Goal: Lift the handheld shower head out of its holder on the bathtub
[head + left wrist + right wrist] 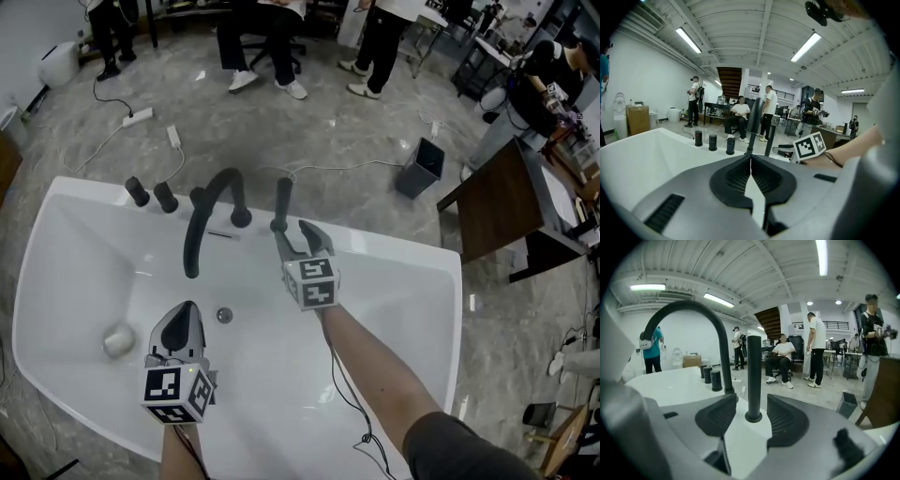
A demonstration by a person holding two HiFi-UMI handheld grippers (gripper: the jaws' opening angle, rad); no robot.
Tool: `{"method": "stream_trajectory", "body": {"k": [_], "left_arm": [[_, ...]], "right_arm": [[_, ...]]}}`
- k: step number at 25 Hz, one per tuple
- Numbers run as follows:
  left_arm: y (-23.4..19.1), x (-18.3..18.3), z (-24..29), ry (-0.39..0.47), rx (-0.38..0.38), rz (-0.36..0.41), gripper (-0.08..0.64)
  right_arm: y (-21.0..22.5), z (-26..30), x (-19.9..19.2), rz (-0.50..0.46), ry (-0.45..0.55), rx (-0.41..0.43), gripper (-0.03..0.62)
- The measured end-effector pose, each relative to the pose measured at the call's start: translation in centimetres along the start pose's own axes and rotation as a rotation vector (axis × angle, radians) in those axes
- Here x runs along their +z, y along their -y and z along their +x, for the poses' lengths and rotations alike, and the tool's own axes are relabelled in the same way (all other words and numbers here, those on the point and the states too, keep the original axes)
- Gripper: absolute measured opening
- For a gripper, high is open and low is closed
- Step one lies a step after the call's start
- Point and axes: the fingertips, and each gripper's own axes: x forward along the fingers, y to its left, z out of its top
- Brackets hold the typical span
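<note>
Shower head [283, 197] stands in holder [278, 226] on bathtub [427, 272]

A white bathtub [394, 246] stood on a grey marbled floor [347, 131]. Along its far rim stood three black knobs [166, 197], an arched black spout [225, 174] and, just right of it, the upright black shower head [282, 199] in its holder [278, 226]. In the basin lay a round drain [224, 316] and a pale lump [119, 341]. Beyond the tub, on the floor, sat a white power strip [138, 116] and a dark bin [421, 167].
</note>
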Motion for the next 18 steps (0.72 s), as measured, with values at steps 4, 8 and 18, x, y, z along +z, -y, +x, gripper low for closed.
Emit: {"method": "stream_trajectory", "body": {"k": [4, 8, 18], "left_arm": [[-0.5, -0.1, 0.6, 0.008, 0.007, -0.002, 0.015], [-0.7, -0.2, 0.8, 0.015, 0.012, -0.012, 0.015], [-1.0, -0.5, 0.7, 0.024, 0.01, -0.03, 0.015]], "right_arm": [[0.0, 1.6, -0.1, -0.049, -0.003, -0.007, 0.212], [0.4, 3.2, 0.3, -0.035, 0.017, -0.024, 0.212], [0.5, 5.9, 1.9, -0.007, 0.059, -0.025, 0.208]]}}
